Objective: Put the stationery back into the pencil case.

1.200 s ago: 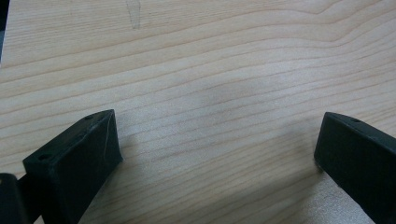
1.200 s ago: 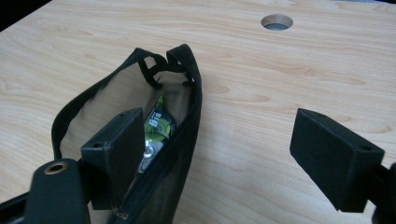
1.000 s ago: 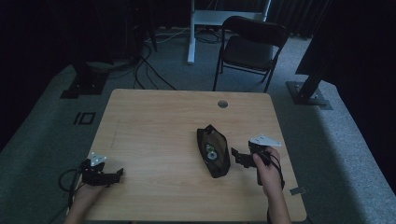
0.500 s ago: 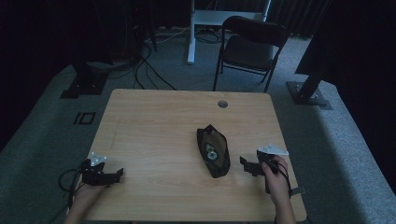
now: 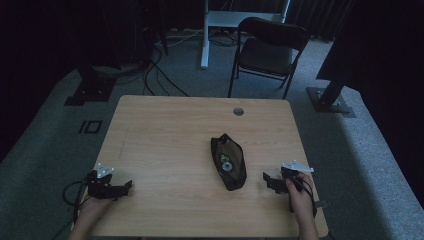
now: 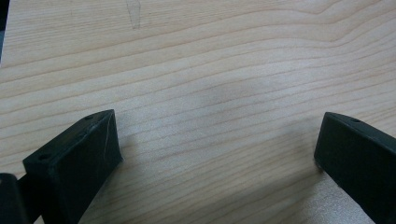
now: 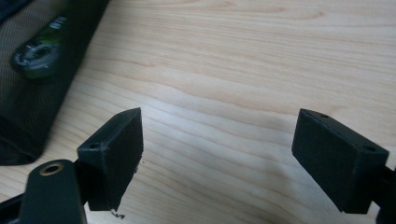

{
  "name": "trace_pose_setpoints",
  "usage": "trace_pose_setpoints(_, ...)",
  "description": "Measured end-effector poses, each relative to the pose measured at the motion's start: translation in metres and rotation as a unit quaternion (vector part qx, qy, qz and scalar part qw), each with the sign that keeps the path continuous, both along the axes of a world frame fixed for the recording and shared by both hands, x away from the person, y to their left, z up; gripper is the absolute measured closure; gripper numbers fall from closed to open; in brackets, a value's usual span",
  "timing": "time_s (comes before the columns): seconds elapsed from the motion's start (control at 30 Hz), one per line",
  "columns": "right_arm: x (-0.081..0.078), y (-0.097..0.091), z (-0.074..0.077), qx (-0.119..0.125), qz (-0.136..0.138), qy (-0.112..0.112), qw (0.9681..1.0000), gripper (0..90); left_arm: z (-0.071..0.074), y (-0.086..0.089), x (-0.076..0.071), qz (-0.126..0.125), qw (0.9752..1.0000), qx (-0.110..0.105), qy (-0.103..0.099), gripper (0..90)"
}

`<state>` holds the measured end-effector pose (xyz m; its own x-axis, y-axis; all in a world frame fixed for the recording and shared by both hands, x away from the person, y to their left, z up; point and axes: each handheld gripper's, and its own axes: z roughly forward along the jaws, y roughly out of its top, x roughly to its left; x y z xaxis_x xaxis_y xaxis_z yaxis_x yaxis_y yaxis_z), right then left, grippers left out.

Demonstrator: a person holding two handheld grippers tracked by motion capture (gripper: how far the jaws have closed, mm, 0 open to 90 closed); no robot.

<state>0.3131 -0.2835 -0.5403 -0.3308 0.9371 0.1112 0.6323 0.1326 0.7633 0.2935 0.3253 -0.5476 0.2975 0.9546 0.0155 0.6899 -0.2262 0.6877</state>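
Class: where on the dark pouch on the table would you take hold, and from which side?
Probably the pouch's long right edge, coming from the right, where the open right tool sits nearest. The pouch lies flat and narrow, so jaws could likely span its soft side wall there.

Dim studio: stand bases (image 5: 330, 100), floor cables (image 5: 160, 75) (carpeted).

The right gripper (image 5: 269, 180) has drawn back from the black pouch (image 5: 228, 161) toward the table's near-right corner.
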Motion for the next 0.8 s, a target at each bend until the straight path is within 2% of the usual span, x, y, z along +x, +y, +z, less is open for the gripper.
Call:
trace_pose_setpoints(0.13,-0.001,-0.007,-0.004,-0.012,-0.013,0.004,0.9998,16.2,0.0,0.0,0.0,0.0,1.0,0.0,0.0,0.4)
trace_pose_setpoints(0.2,-0.002,-0.01,-0.007,-0.01,-0.016,0.006,0.9998,16.2,0.0,0.0,0.0,0.0,1.0,0.0,0.0,0.4)
trace_pose_setpoints(0.3,-0.003,-0.013,-0.011,-0.025,-0.022,0.011,0.9994,16.1,0.0,0.0,0.0,0.0,1.0,0.0,0.0,0.4)
trace_pose_setpoints(0.37,-0.003,-0.014,-0.011,-0.024,-0.024,0.012,0.9994,15.9,0.0,0.0,0.0,0.0,1.0,0.0,0.0,0.4)
trace_pose_setpoints(0.47,-0.002,-0.013,-0.012,-0.03,-0.023,0.011,0.9992,15.9,0.0,0.0,0.0,0.0,1.0,0.0,0.0,0.4)
trace_pose_setpoints(0.53,-0.002,-0.01,-0.012,-0.057,-0.013,0.01,0.9983,13.0,0.0,0.0,0.0,0.0,1.0,0.0,0.0,0.4)
trace_pose_setpoints(0.8,-0.001,-0.01,-0.012,-0.058,-0.005,0.012,0.9983,12.4,0.0,0.0,0.0,0.0,1.0,0.0,0.0,0.4)
